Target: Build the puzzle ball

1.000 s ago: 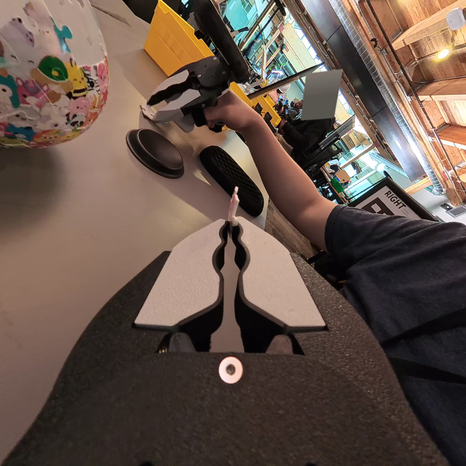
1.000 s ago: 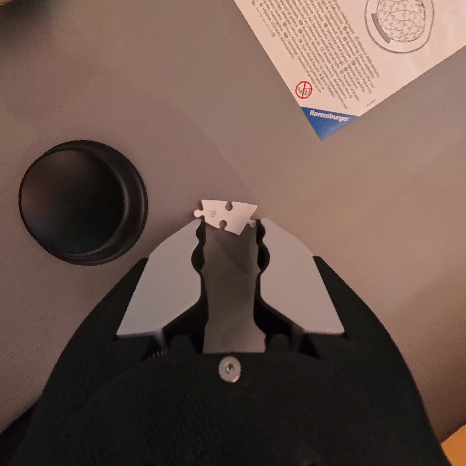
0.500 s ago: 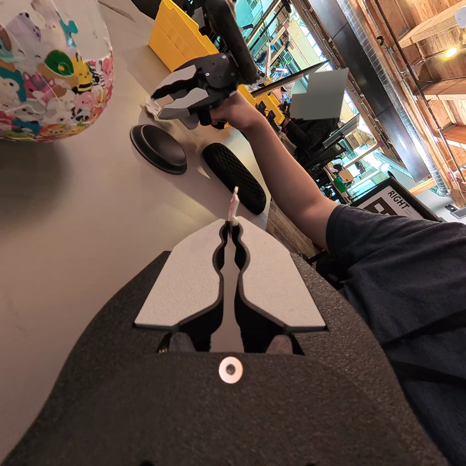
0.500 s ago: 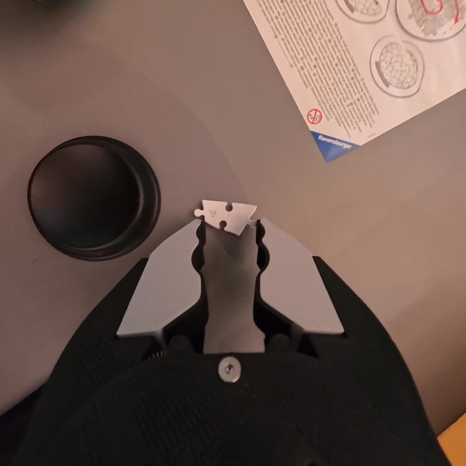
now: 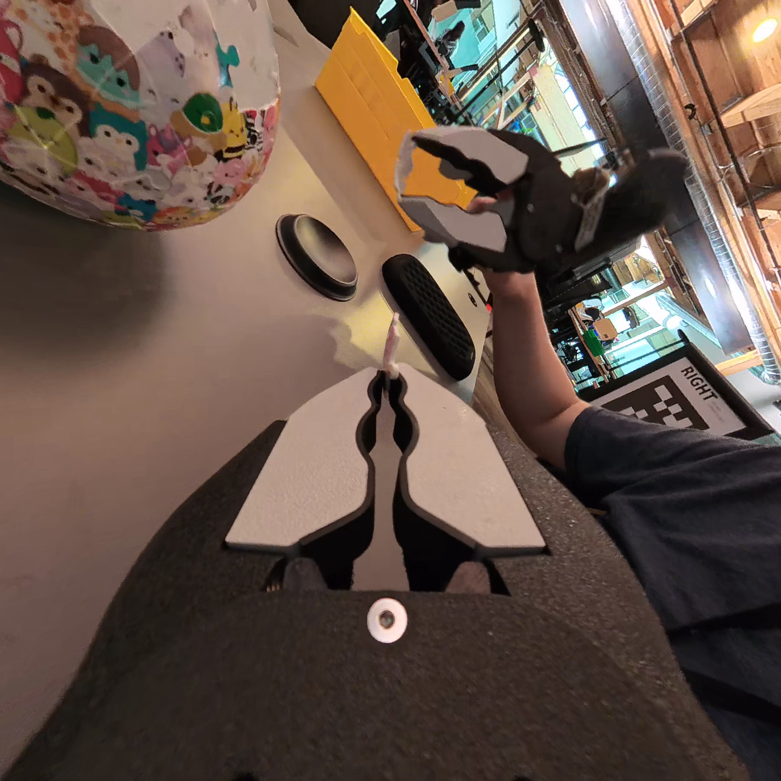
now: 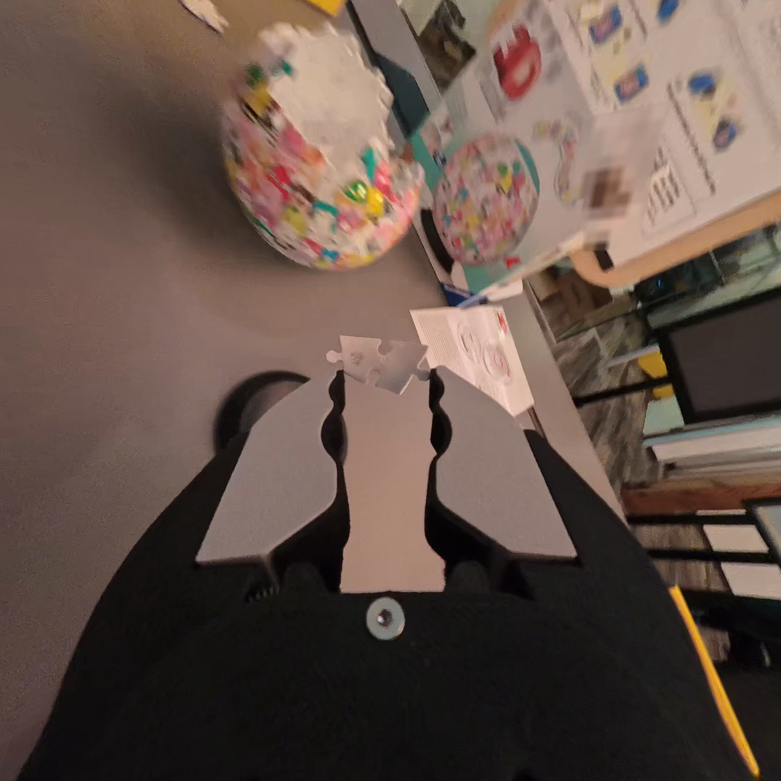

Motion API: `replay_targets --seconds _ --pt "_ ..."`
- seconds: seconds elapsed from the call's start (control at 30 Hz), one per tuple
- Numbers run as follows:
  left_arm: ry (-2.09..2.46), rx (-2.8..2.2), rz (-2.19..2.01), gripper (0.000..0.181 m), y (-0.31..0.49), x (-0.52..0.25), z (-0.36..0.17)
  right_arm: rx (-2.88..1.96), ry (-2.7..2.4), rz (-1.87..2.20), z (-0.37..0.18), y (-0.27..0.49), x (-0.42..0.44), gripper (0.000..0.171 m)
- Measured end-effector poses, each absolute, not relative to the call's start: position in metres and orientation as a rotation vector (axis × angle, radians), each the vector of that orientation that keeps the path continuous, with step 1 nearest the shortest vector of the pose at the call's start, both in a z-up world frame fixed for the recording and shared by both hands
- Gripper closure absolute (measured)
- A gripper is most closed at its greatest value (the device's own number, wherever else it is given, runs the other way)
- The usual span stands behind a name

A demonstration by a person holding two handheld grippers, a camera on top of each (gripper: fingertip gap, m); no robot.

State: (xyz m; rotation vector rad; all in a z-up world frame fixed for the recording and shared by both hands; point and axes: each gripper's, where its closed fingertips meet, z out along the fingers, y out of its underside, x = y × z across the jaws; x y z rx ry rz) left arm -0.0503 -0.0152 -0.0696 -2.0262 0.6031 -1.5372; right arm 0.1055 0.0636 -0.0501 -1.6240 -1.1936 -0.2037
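Observation:
The half-built puzzle ball (image 5: 126, 110), covered in colourful cartoon animals, rests on the grey table at the upper left of the left wrist view. It shows blurred in the right wrist view (image 6: 321, 169). My left gripper (image 5: 389, 374) is shut on a thin pink-and-white puzzle piece (image 5: 392, 346) seen edge-on. My right gripper (image 6: 382, 374) is shut on a pair of joined pieces (image 6: 376, 359), grey backs up, held by their edges above the table. It also shows in the left wrist view (image 5: 401, 175), raised over the table.
A black round stand (image 5: 317, 262) and a black oval object (image 5: 427, 308) lie on the table. A yellow bin (image 5: 372, 105) stands behind. The puzzle box (image 6: 549, 139) and an instruction sheet (image 6: 477, 350) sit right of the ball. The table edge runs along the right.
My right gripper has lifted with its pieces from above the table by the black stand and swung to face the ball. My left gripper has moved nearer the ball, piece still held.

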Motion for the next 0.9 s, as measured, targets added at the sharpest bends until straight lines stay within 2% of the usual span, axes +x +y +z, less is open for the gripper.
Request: replay_targets --seconds 0.37,0.9 --pt "0.544 -2.007 -1.539 0.179 -0.009 -0.037 -0.057 -1.457 -1.354 -0.018 -0.045 0.007 0.02 0.132" --pt "0.533 -2.08 -1.619 0.179 -0.024 -0.032 -0.076 -1.416 -1.58 0.046 -0.078 -0.02 -0.024 0.132"
